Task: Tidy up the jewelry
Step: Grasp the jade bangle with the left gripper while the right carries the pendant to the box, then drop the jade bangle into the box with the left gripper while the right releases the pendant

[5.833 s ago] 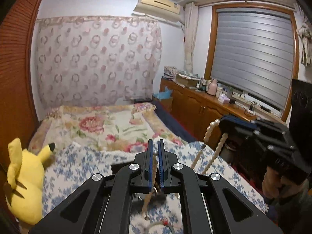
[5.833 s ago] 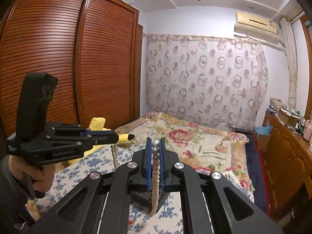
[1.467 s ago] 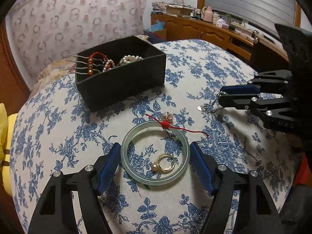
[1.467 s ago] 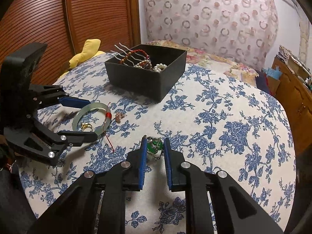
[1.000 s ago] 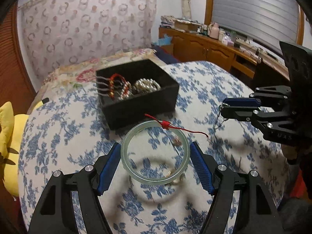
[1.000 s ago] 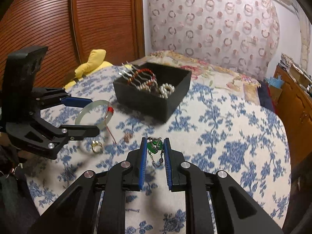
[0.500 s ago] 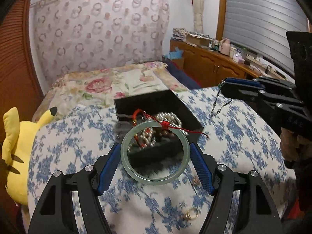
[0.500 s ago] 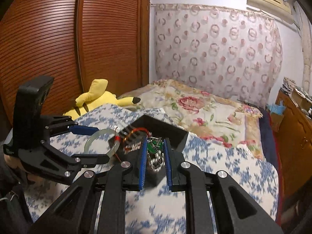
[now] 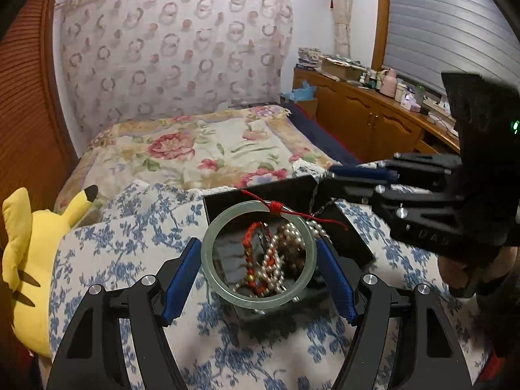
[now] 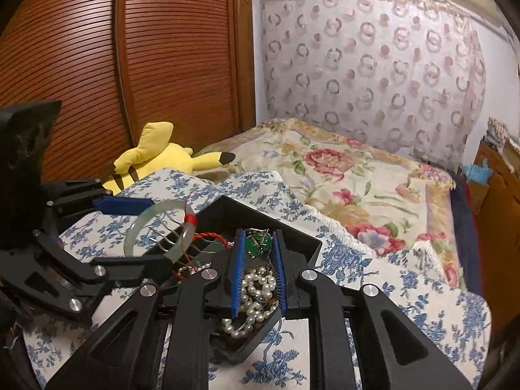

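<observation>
Left hand-held gripper [image 9: 260, 268] clasps jade bangle [image 9: 211, 260] above black jewelry box [image 9: 351, 247]. Right hand-held gripper [image 10: 258, 274], at its 2 o'clock, pinches green pendant necklace [image 10: 258, 243].

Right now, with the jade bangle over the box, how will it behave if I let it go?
The jade bangle looks rigid, keeping its round shape in the left hand-held gripper. It looks smooth, so it may slip. Dropped into the black box, it could chip or clatter.

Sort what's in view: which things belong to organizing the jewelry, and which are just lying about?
Job:
- jade bangle with red string, in the left gripper
- green pendant on a chain, in the right gripper
- black box holding pearls

Lying about:
- yellow plush toy
- floral bedspread
</observation>
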A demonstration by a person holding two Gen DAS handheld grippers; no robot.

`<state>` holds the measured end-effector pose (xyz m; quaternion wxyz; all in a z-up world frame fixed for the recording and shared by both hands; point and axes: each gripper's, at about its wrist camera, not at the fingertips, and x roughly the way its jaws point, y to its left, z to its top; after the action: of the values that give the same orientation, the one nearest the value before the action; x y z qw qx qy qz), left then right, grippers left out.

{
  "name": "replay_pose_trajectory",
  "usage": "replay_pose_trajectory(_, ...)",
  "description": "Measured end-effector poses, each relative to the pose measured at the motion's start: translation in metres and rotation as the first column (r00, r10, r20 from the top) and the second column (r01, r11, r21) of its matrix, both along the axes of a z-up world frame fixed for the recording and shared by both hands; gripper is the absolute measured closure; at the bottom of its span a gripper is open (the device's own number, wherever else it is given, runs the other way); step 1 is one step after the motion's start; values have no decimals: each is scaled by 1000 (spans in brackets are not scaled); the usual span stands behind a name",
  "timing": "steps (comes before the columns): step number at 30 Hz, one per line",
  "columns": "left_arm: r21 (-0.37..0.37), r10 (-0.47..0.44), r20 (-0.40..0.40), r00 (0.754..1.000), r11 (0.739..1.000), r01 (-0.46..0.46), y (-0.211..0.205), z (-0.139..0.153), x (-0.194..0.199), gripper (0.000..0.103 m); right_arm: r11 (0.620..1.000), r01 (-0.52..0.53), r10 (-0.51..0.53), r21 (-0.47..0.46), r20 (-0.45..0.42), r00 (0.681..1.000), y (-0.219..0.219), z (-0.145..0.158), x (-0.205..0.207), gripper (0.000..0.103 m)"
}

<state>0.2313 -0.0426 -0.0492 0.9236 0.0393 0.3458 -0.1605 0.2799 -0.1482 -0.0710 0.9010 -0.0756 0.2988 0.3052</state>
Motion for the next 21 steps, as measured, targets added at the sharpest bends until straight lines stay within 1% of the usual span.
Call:
replay_pose_trajectory(2,0,1,0,1000,1000,-1,1,0,5,34,1000,19,-19,9,-21,1000,-3,-5,6,84)
replay_pose_trajectory(5,4,0,-1,1000,1000,0,0,0,13,34,1000,22,-21,13,-29,999,-6,-7,10,83)
replay_pose_trajectory(8,11,1,-1,1000,1000,-1,-3,-1,22,34,999,29,-28,30,-30,999,-11,-6,11,74)
replay_pose_trajectory(14,19,2,-6,1000,1000,-1,-9,-4,35,34,997,55,-54,48,-23,998,-25,-3,12,74)
replay_pose_trajectory(21,38,-2,-12,1000,999,2,-14,-5,42,34,997,58,-57,53,-24,998,-28,-3,12,74)
